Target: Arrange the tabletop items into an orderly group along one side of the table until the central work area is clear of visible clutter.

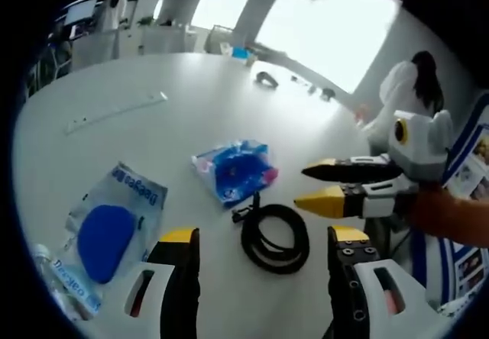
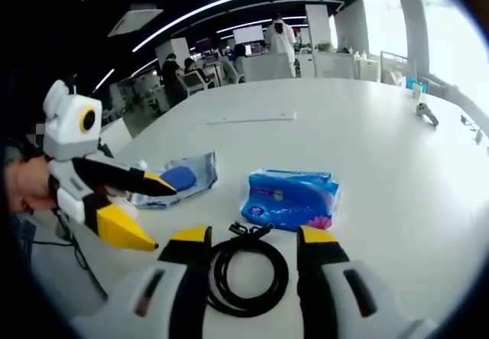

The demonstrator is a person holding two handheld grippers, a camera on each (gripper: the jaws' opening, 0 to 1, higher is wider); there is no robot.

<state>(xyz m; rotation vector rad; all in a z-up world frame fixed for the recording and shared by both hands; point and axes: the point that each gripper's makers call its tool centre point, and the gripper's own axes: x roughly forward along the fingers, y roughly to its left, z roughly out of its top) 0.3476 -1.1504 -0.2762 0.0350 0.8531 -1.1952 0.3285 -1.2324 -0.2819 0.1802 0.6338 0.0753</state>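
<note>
A black coiled cable (image 1: 273, 263) lies on the white table (image 1: 153, 148), just ahead of my left gripper (image 1: 263, 236), whose jaws stand open on either side of it. My right gripper (image 1: 302, 186) reaches in from the right, open and empty, with its tips beside the coil and a blue tissue pack (image 1: 235, 169). In the right gripper view the cable (image 2: 281, 278) sits between the jaws of my open right gripper (image 2: 254, 236), the tissue pack (image 2: 292, 198) is just beyond, and the left gripper (image 2: 160, 217) comes in open from the left.
A clear bag holding a blue pad (image 1: 107, 236) (image 2: 176, 179) lies to the left. A long clear strip (image 1: 114, 112) (image 2: 252, 119) and a small dark object (image 1: 266, 79) (image 2: 425, 112) rest farther back. A person in white (image 1: 412, 87) stands past the table's edge.
</note>
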